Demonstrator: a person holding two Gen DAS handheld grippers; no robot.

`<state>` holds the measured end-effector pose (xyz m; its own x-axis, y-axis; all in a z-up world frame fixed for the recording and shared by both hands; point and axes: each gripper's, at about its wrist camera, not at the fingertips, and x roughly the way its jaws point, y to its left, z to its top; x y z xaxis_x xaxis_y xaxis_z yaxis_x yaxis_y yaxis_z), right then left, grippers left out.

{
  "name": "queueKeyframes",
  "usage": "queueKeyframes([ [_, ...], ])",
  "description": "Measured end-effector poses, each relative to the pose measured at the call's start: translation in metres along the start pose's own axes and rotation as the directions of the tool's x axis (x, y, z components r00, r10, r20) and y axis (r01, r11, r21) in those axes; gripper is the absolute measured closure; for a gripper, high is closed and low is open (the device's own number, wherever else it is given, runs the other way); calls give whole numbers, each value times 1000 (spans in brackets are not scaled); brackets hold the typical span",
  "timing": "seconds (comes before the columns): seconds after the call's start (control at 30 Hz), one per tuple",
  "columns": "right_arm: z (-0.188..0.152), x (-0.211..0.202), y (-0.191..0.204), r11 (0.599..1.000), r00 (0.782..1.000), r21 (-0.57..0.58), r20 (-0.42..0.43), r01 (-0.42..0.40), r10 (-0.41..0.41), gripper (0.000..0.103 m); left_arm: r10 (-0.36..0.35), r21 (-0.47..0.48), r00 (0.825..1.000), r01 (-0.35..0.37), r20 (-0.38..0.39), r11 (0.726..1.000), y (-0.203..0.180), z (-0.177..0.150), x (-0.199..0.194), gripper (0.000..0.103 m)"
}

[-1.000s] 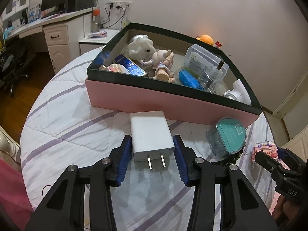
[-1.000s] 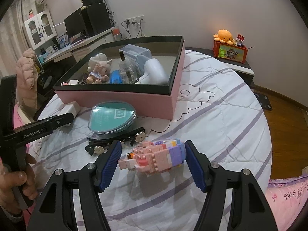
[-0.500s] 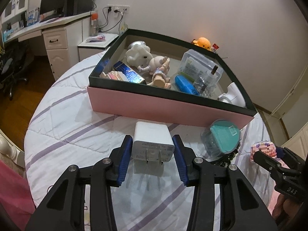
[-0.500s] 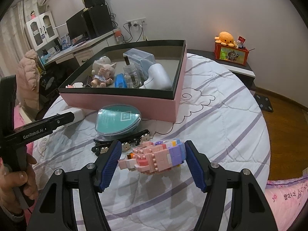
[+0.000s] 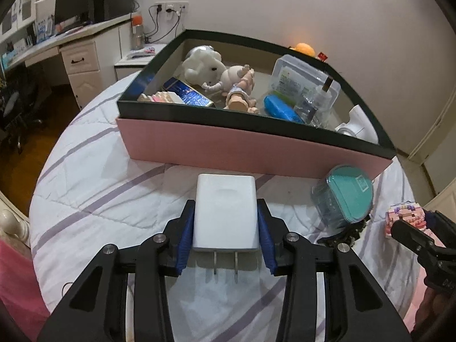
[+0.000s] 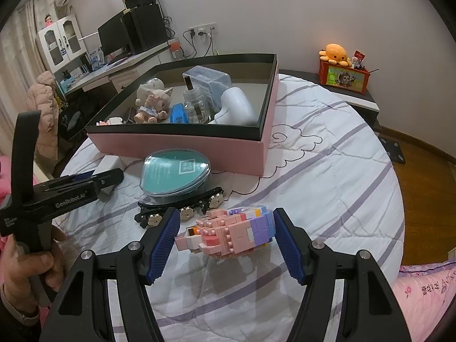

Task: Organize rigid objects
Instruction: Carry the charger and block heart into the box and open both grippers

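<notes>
My left gripper (image 5: 225,235) is shut on a white charger (image 5: 225,212) with its two prongs pointing back at me, held above the bed in front of the pink box (image 5: 228,145). My right gripper (image 6: 226,235) is shut on a pink and purple brick model (image 6: 228,232), held just above the bed. The pink box (image 6: 182,145) has a black rim and holds a doll (image 5: 239,85), a white plush, a blue case, a clear tub and a bottle. A teal-lidded clear case (image 6: 175,171) and a black hair clip (image 6: 182,206) lie before the box.
The round bed (image 6: 327,171) has a white quilt with purple stripes. A desk with a monitor (image 6: 119,37) stands at the back left. A side table with an orange plush (image 6: 335,52) stands at the back right. Wooden floor surrounds the bed.
My left gripper has closed on the charger and lifted it off the quilt, tilting it. My right gripper has raised the brick model slightly and drawn back a little.
</notes>
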<state>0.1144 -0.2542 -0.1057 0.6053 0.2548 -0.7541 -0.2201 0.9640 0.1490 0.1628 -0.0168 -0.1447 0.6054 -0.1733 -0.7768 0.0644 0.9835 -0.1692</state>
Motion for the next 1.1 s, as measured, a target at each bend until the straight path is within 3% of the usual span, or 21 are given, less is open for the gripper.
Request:
queueKeyframes([
  [0.3, 13, -13, 5, 1000, 999, -14, 42, -22, 22, 35, -21, 25, 997, 19, 68, 999, -5, 14, -33, 62],
  [0.6, 59, -27, 22, 997, 991, -72, 125, -31, 40, 35, -35, 36, 990, 30, 140, 999, -5, 48, -53, 62],
  [1.1, 113, 15, 32, 995, 989, -82, 129, -58, 69, 35, -43, 40, 988, 37, 150, 999, -12, 98, -24, 62],
])
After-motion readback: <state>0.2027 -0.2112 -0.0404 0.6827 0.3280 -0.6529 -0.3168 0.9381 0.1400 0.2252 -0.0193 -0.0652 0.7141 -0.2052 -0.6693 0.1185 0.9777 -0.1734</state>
